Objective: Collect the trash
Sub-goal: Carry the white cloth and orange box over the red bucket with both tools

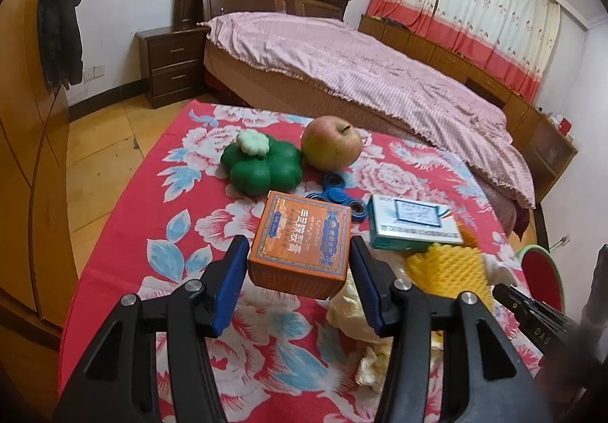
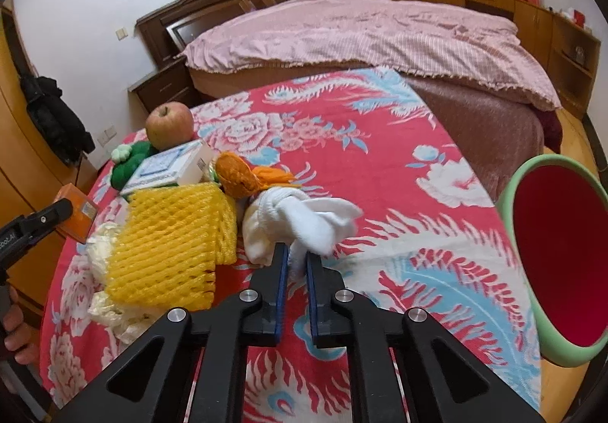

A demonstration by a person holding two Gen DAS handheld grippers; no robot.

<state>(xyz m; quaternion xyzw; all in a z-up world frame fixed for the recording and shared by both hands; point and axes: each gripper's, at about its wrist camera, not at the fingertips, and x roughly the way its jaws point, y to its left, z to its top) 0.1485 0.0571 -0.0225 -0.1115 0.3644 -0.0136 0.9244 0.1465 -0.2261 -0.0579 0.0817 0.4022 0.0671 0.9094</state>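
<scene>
Already both hands carry something. The left gripper (image 1: pixel 298 263) has its fingers (image 1: pixel 231 278) about half open and pressed against the two sides of a small orange cardboard box (image 1: pixel 300 244), which hangs clear of the cloth near the left edge of the bench. The right gripper (image 2: pixel 295 259) has its fingers (image 2: pixel 280 271) almost fully closed, pinching a fold of a knotted white cloth wad (image 2: pixel 300 218) that lies mid-bench.

By my reading, collection has barely begun: the green-rimmed bin (image 2: pixel 509 210) with its red inside stands off the right edge of the bench, and what shows of its inside holds nothing. Left on the red floral cloth (image 2: pixel 380 172) are a yellow foam fruit net (image 2: pixel 171 248), ribbed and springy-looking, crumpled pale plastic film (image 2: pixel 102 244) under it, an orange foam net (image 2: pixel 239 176), and a white-and-teal carton (image 2: pixel 171 164) with sharp printed faces.

Toward the far left corner sit a smooth apple (image 1: pixel 330 147), a glossy green clover-shaped case (image 1: pixel 262 164) and a blue fidget spinner (image 1: pixel 338 195); these look like keepers, not trash.
</scene>
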